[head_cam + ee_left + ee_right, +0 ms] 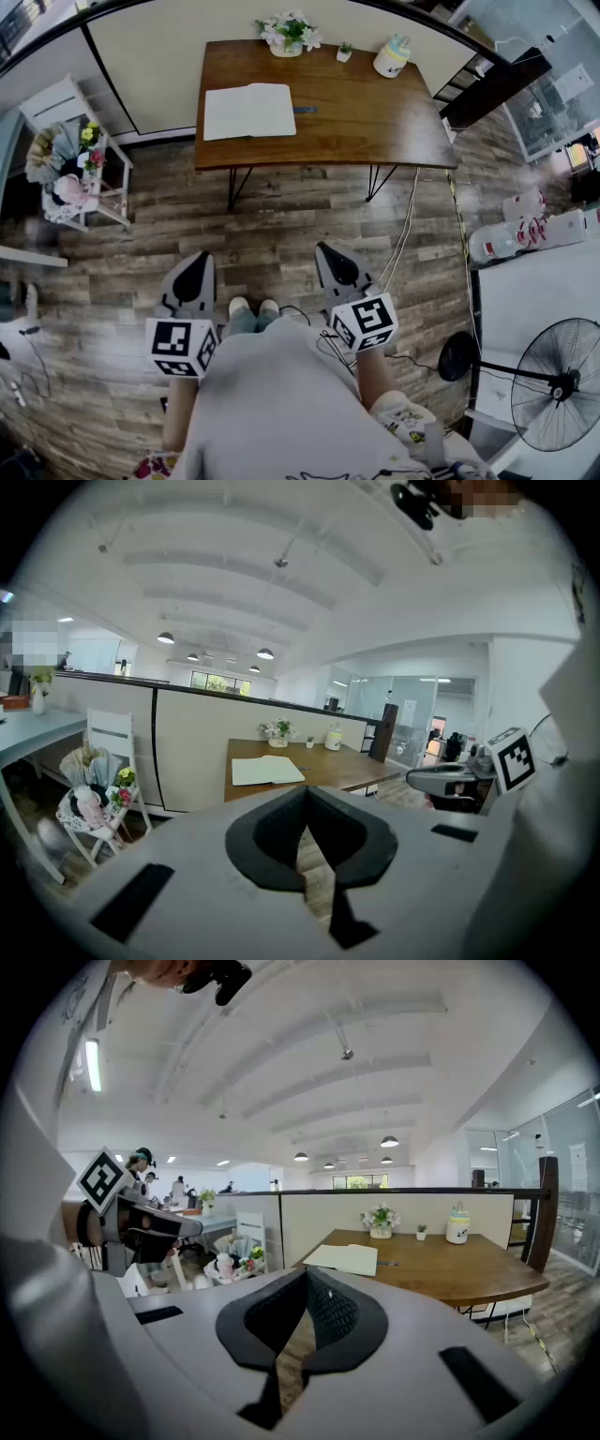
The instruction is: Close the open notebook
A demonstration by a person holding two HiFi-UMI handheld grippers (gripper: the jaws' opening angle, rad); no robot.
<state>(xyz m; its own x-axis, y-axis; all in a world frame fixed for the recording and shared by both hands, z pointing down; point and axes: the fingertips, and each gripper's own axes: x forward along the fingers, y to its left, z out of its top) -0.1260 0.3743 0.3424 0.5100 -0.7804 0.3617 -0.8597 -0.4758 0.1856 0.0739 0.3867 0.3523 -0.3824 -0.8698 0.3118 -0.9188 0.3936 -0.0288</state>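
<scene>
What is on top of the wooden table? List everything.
An open notebook, a small blue item beside it, a flower arrangement, a tiny potted plant and a pale container at the far edge. Anything under the notebook is covered.

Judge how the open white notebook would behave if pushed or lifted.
The open white notebook lies flat and thin, so it is probably light; a push would likely slide it on the smooth brown wooden table. Lifted by one edge, its pages may flop.
</scene>
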